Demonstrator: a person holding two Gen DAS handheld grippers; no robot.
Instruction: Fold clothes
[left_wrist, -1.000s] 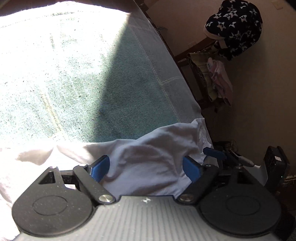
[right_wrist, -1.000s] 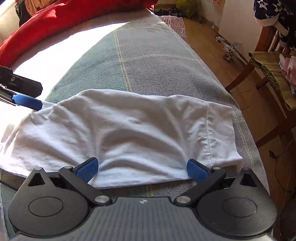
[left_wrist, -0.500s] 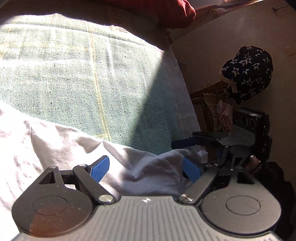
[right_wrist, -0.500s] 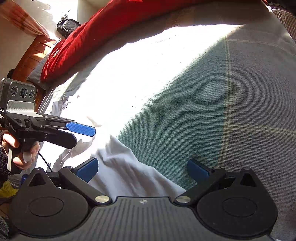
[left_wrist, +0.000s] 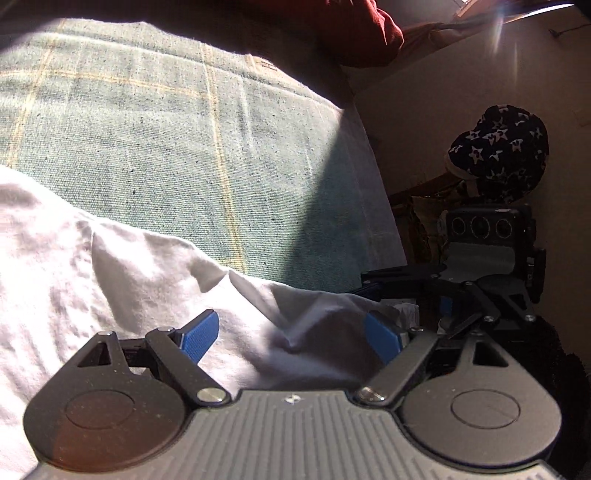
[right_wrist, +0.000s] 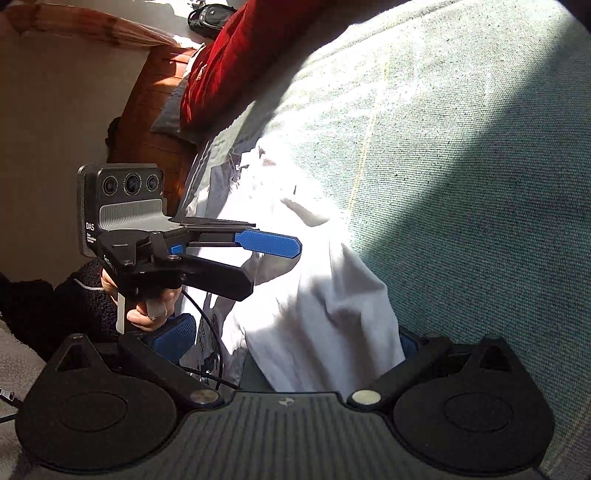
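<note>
Sunlit green blanket (left_wrist: 177, 140) carries a white shirt (left_wrist: 122, 280) across its near edge, red cloth (right_wrist: 251, 48) at 12 o'clock. Left gripper (left_wrist: 291, 334) gapes over a crease; right gripper (right_wrist: 291, 341) also spread, straddling the hem. Star-print garment (left_wrist: 502, 147) hangs at 2 o'clock.

The bed (left_wrist: 207, 147) was covered by a green woven spread crossed with thin yellow lines, part in bright sun and part in shadow. A white garment (right_wrist: 314, 288) lay crumpled directly on it, spread along the near edge in the left wrist view (left_wrist: 110, 280) and rumpled into soft folds. At the bed's far end a red blanket (right_wrist: 236, 62) lay bunched on the spread.
</note>
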